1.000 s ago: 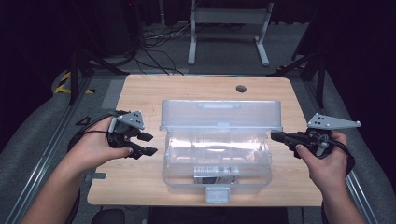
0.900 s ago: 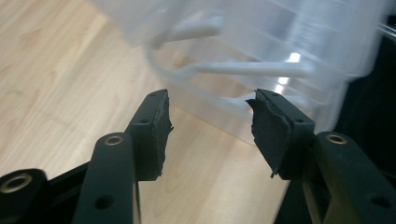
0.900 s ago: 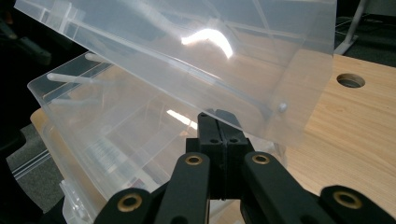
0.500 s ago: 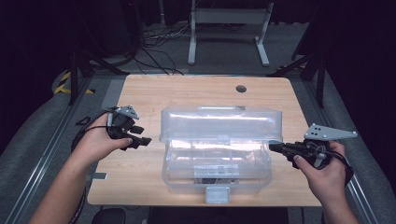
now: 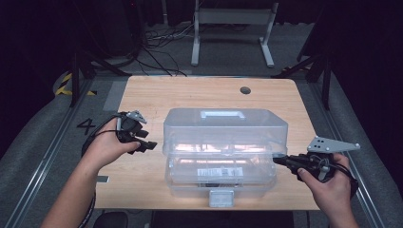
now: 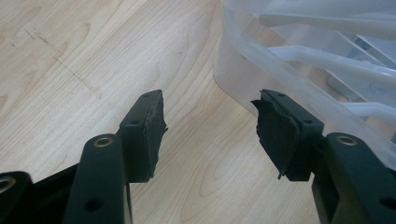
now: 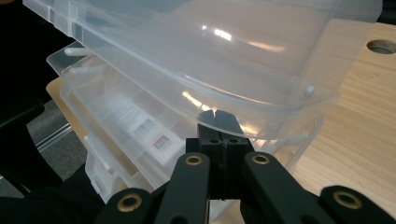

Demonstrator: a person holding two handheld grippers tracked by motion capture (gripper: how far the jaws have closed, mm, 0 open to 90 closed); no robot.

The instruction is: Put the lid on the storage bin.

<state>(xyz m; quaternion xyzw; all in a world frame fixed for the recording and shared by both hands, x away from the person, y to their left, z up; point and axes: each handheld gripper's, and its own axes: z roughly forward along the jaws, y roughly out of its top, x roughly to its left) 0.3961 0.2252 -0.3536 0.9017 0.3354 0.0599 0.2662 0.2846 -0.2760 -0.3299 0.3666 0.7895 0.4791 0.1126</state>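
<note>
A clear plastic storage box (image 5: 218, 175) stands at the table's front middle, its hinged lid (image 5: 225, 130) half raised and tilted over the base. The lid carries a handle (image 5: 222, 114), and a latch (image 5: 221, 198) hangs at the front. My right gripper (image 5: 280, 161) is shut, its tips (image 7: 219, 116) pressed against the underside of the lid's rim (image 7: 210, 51) at the box's right end. Inside the base (image 7: 116, 112) lies a barcode label (image 7: 144, 128). My left gripper (image 5: 145, 141) is open and holds nothing, just left of the box; its jaws (image 6: 210, 119) stand beside the box wall (image 6: 299, 60).
The wooden table (image 5: 142, 95) has a cable hole (image 5: 245, 90) at the back right. Behind the table, a metal stand (image 5: 233, 19) and loose cables (image 5: 157, 52) are on the floor. Bare wood lies left, right and behind the box.
The lid has swung down and forward over the base. My right gripper came nearer and leftward with the lid's rim. My left hand shifted slightly farther back.
</note>
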